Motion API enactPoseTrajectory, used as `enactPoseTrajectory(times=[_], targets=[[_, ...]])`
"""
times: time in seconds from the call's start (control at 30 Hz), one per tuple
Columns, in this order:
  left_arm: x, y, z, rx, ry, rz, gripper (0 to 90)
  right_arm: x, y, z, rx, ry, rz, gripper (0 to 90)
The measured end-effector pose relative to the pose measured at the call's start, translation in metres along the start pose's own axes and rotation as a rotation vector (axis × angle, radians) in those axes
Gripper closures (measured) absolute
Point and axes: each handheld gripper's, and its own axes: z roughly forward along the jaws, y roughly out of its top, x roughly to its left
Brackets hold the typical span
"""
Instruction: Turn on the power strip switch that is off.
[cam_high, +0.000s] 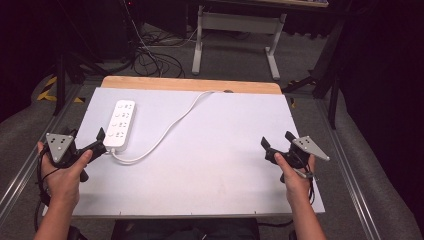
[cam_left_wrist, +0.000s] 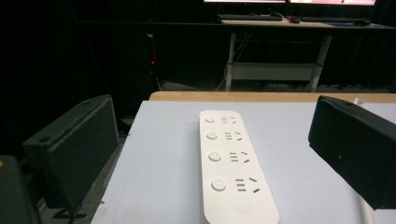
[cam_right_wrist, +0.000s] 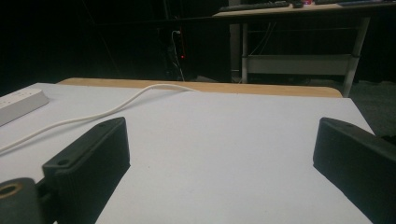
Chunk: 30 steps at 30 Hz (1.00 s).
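A white power strip with several sockets and round buttons lies at the left of the white table top, long side running away from me. Its white cable loops off the near end and curves to the table's back edge. My left gripper is open at the strip's near end, just left of it. In the left gripper view the power strip lies between the wide-apart jaws of the left gripper. My right gripper is open over bare table at the right, and the right gripper has nothing between its jaws. The strip and cable lie far to its left.
A wooden strip borders the table's back edge. Behind it stand a white-legged desk and a tangle of floor cables. Metal rails run along both sides of the table.
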Motion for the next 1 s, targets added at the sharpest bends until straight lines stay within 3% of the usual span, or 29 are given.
enactPoseTrajectory(times=[0.6, 0.7, 0.8, 1.0], targets=[[-0.0006, 0.0003, 0.0003, 0.000, 0.010, -0.002, 4.9, -0.0004, -0.0002, -0.0008, -0.001, 0.000, 0.000, 4.3], [0.0003, 0.0007, 0.0005, 0.009, 0.008, -0.011, 6.8, -0.0004, -0.0003, -0.0007, 0.000, 0.000, 0.001, 4.3], [0.0003, 0.0011, 0.0005, 0.012, 0.011, -0.016, 14.4, -0.0003, -0.0001, -0.0011, -0.004, -0.001, 0.002, 4.4], [-0.0009, 0.0009, 0.0005, 0.017, 0.014, 0.002, 21.6, -0.0006, -0.0001, -0.0012, -0.006, -0.001, 0.006, 4.4]])
